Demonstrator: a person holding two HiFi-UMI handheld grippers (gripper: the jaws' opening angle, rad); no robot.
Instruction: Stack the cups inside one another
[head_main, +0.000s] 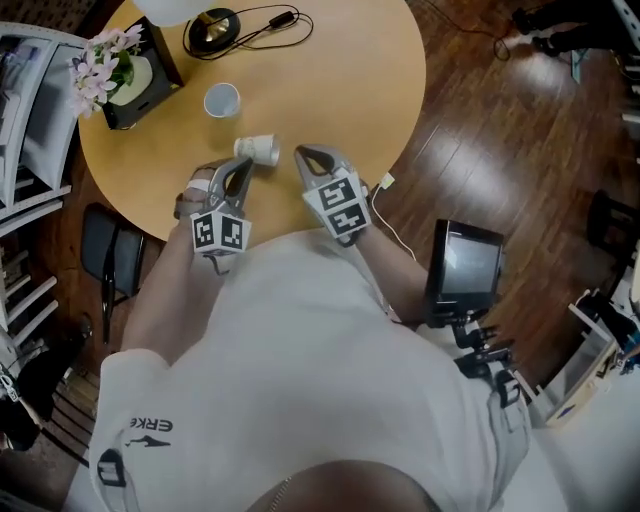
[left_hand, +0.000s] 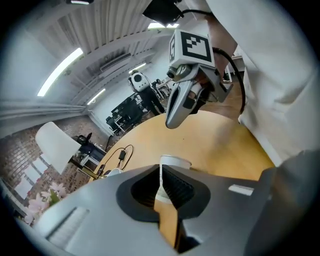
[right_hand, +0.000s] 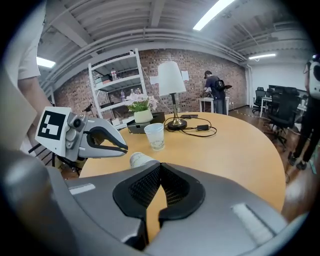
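Two white paper cups are on the round wooden table (head_main: 350, 70). One cup (head_main: 222, 100) (right_hand: 154, 136) stands upright with its mouth up. The other cup (head_main: 258, 149) (right_hand: 140, 160) (left_hand: 175, 161) lies on its side nearer to me. My left gripper (head_main: 243, 166) (left_hand: 160, 172) is shut and empty, its tips just short of the lying cup. My right gripper (head_main: 303, 155) (right_hand: 160, 167) is also shut and empty, a little to the right of that cup. Each gripper shows in the other's view, the right gripper (left_hand: 182, 102) and the left gripper (right_hand: 95, 140).
A lamp base (head_main: 212, 28) with a black cable and a dark box of pink flowers (head_main: 125, 70) sit at the table's far side. A black chair (head_main: 105, 250) stands left of the table, a screen on a stand (head_main: 465, 265) to the right.
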